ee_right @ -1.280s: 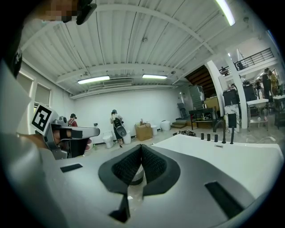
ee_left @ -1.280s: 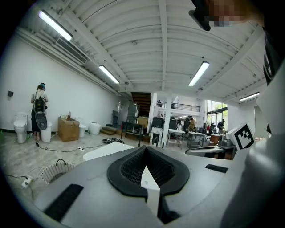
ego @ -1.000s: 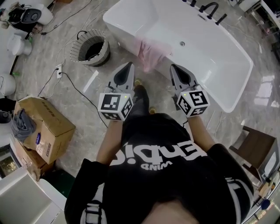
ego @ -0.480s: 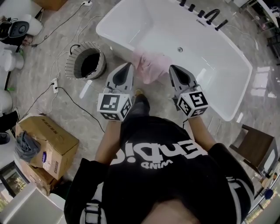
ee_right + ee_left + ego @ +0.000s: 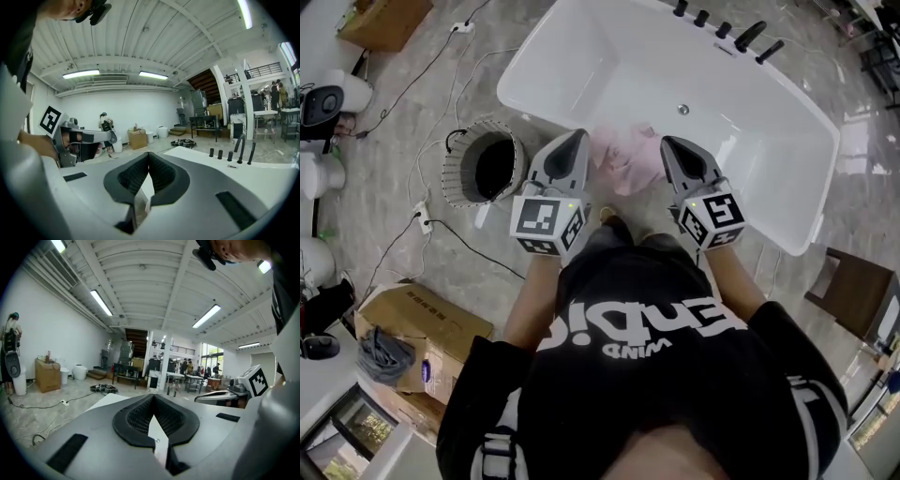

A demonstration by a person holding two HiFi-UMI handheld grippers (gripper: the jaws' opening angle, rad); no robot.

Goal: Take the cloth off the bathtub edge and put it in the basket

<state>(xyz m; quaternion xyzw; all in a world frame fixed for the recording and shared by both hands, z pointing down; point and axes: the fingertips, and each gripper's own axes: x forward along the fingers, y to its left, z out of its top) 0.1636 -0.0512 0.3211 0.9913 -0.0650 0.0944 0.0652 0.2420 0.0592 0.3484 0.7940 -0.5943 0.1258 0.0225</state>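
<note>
Head view, nearest first: left gripper (image 5: 575, 141) and right gripper (image 5: 668, 145) each have their jaws pressed together on nothing, flanking the pink cloth (image 5: 626, 159). The cloth lies draped over the near edge of the bathtub (image 5: 609, 66), ungrasped. The basket (image 5: 456, 174) stands on the floor to the left, with no cloth inside. Grasping, carrying and dropping likely all remain.

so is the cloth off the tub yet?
No. The pink cloth hangs over the near rim of the bathtub; the basket stands apart on the floor.
</note>
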